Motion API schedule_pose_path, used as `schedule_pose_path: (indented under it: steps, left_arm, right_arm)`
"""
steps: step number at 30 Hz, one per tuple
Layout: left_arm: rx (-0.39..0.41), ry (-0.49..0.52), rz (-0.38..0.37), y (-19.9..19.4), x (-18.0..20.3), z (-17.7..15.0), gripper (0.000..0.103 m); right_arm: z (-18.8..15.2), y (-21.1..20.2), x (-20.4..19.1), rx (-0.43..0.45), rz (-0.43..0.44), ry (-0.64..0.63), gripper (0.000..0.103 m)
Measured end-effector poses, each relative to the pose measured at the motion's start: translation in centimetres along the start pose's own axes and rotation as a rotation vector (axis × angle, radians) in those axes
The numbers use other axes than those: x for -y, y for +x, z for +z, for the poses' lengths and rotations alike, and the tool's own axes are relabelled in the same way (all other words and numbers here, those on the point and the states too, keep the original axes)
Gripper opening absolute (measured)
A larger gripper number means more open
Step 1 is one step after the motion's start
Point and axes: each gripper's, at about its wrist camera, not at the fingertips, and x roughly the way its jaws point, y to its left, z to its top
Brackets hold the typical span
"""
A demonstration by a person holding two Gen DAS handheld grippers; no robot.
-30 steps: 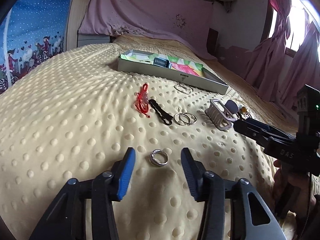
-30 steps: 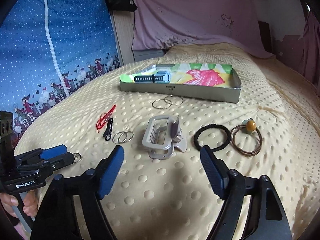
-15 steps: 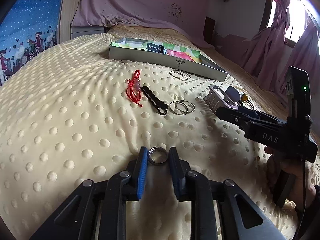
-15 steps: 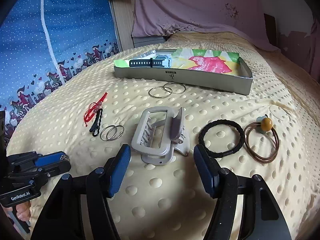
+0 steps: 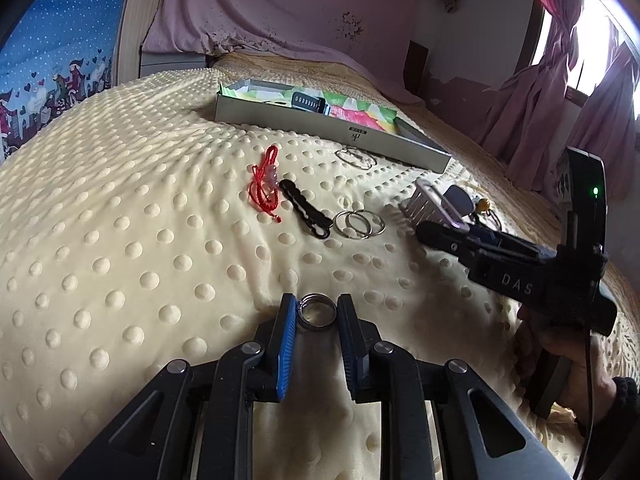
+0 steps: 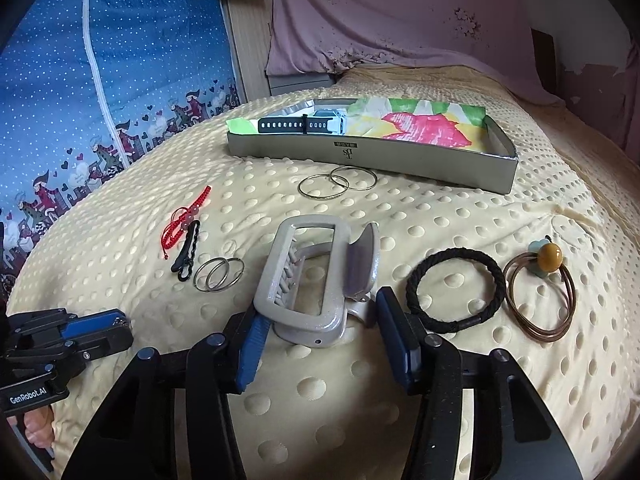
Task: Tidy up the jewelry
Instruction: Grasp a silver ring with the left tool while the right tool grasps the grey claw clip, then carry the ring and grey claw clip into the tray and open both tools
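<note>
Left wrist view: a small silver ring [image 5: 318, 313] is pinched between the blue pads of the left gripper [image 5: 317, 316], whose narrow jaws press on it from both sides, presumably so that it can be lifted off the soft cover and carried to the box [image 5: 280, 114].

In the right wrist view, the right gripper [image 6: 320, 318] is set astride the near end of a grey hair claw [image 6: 308, 276]. Its jaws are closing with the claw between them; one pad is touching the frame, while the other is seen just clear of the hinge side, so no firm hold is judged yet. The claw lies on its side, which offers its flat frame to the pads.

Other pieces are spread in a loose row, well apart, probably for one-by-one picking: a red cord [image 6: 182, 220], a black clip [image 6: 187, 252], two pairs of thin hoops [image 6: 219, 274] [image 6: 338, 182], a black hair tie [image 6: 456, 290] and a brown one with a bead [image 6: 540, 296]. A watch [image 6: 304, 125] is already laid in the box on bright paper.

Everything rests on a cream dotted blanket [image 6: 440, 216] spread over a bed. A pink sheet hangs behind, a blue printed cloth at one side, and pink curtains by a window.
</note>
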Motion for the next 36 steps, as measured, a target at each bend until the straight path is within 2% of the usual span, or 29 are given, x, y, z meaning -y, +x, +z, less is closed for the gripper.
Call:
schedule_pose_path:
  steps: [10, 20, 25, 29, 36]
  left_arm:
    - [0.046, -0.011, -0.033, 0.0, 0.5, 1.3, 0.02]
    - [0.102, -0.007, -0.058, 0.2, 1.5, 3.7, 0.02]
    - [0.131, -0.004, -0.081, 1.2, 2.6, 6.6, 0.02]
    - [0.161, 0.004, -0.11, 2.9, 3.6, 10.3, 0.02]
    - [0.173, 0.028, -0.172, 7.6, 4.8, 16.4, 0.02]
  right_arm:
    - [-0.5, -1.1, 0.0, 0.045, 0.031, -0.007, 0.043]
    - [-0.3, -3.4, 0.4, 0.142, 0.042, 0.013, 0.043]
    - [1.1, -4.5, 1.3, 0.18, 0.03, 0.037, 0.043]
    - [3.1, -4.5, 2.5, 0.192, -0.005, 0.037, 0.043]
    - [7.8, -2.4, 6.3, 0.183, -0.063, 0.041, 0.043]
